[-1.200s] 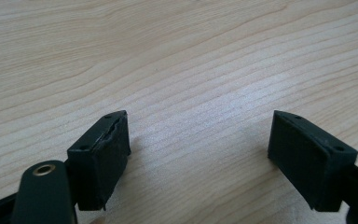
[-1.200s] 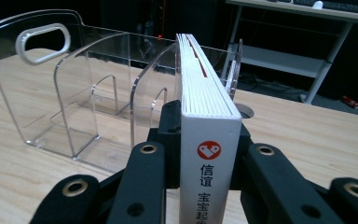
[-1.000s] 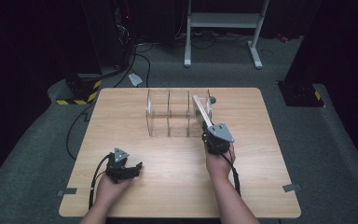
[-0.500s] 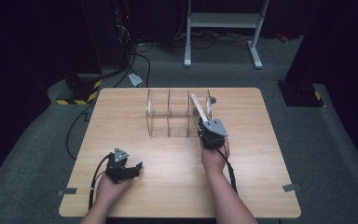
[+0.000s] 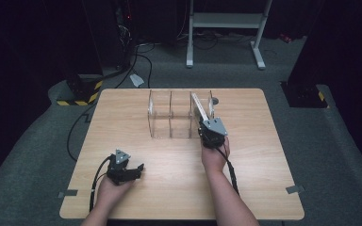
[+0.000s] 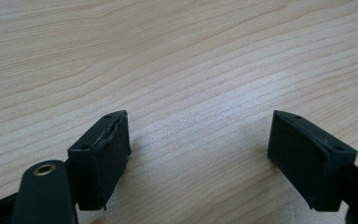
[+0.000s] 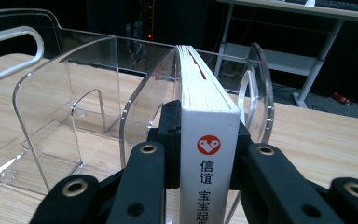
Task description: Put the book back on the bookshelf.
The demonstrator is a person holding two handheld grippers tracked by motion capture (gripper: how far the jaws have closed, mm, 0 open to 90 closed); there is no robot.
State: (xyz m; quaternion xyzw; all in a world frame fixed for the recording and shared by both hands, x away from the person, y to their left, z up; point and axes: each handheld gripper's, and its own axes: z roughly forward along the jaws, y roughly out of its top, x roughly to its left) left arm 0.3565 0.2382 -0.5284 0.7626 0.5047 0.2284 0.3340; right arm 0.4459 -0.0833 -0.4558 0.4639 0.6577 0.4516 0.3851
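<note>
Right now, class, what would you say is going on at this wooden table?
A person is sliding a white book into the clear plastic divided rack on the wooden table. The right gripper is shut on the book's spine, with the book partly in the rack's right-hand slot in the high view. The left gripper rests open over bare tabletop, holding nothing. The rack's other slots look empty.

The white book [image 7: 209, 154] clamped in the right hand-held gripper [image 7: 205, 140] carries print on its spine. Near the top of the spine stands a red round logo [image 7: 208, 145] with a white heart-like mark in it. Below it black Chinese characters run downward: 信谊 [image 7: 207, 173], then 宝宝起 [image 7: 206, 207], where the lower edge of the right gripper view cuts the line off.
</note>
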